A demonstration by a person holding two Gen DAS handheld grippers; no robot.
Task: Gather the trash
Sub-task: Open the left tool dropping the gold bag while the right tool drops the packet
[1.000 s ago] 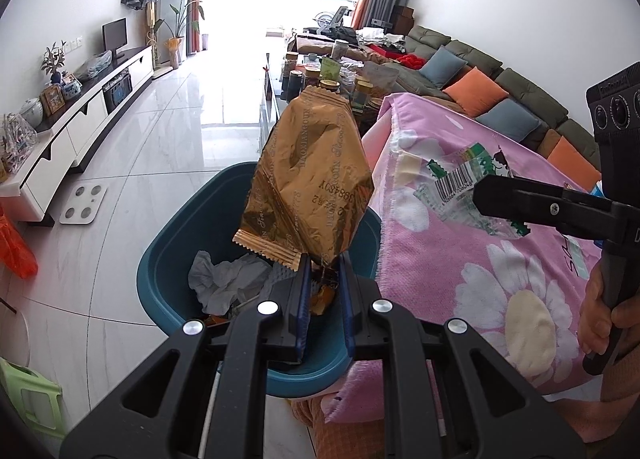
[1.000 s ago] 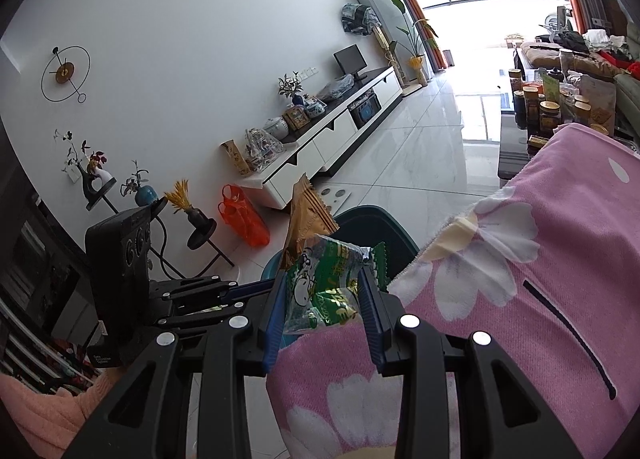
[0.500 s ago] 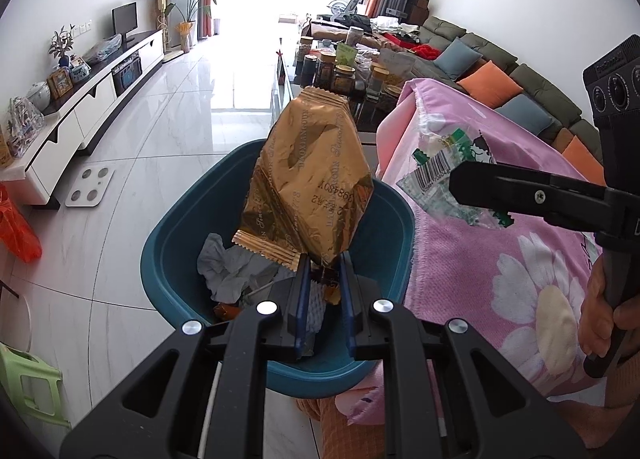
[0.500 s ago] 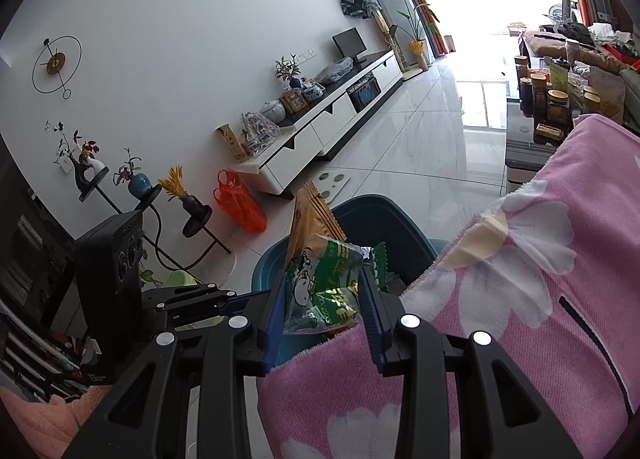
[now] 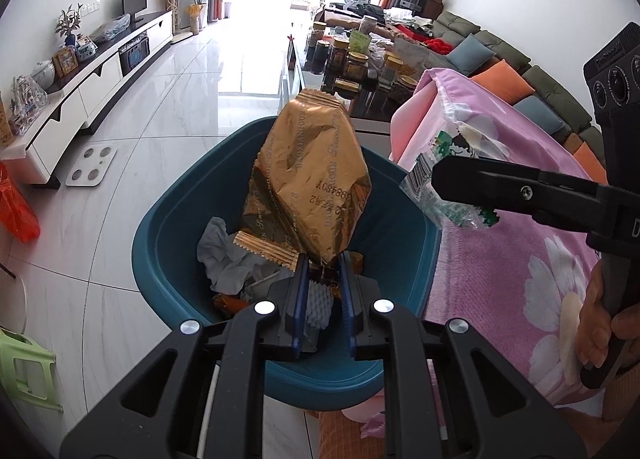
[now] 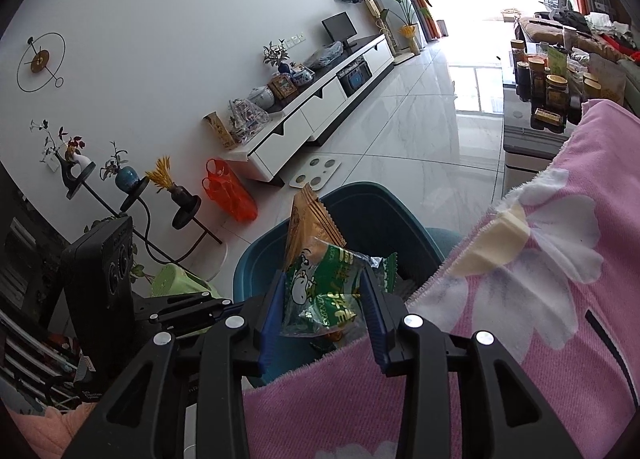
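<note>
A crinkled gold snack wrapper (image 5: 308,179) stands upright in my left gripper (image 5: 324,271), which is shut on its lower end just above a teal trash bin (image 5: 160,219). The bin holds crumpled tissue (image 5: 224,255) and other scraps. My right gripper (image 6: 322,287) carries a green snack wrapper (image 6: 324,295) between its pads, and its jaws are opening. It hangs at the bin's right rim (image 6: 360,203), over the edge of a pink flowered blanket (image 6: 520,299). In the left wrist view the green wrapper (image 5: 456,139) sticks out past the right gripper's fingers (image 5: 480,179).
The bin stands on a white tiled floor against the blanket-covered surface (image 5: 500,259). A white scale (image 5: 91,167), an orange bag (image 5: 16,211) and a green stool (image 5: 24,363) lie to the left. A low table with several jars (image 5: 352,63) stands behind the bin.
Both grippers have sunk closer to the bin, which now fills more of each view. The right gripper has carried the green wrapper leftward to the bin's rim.
</note>
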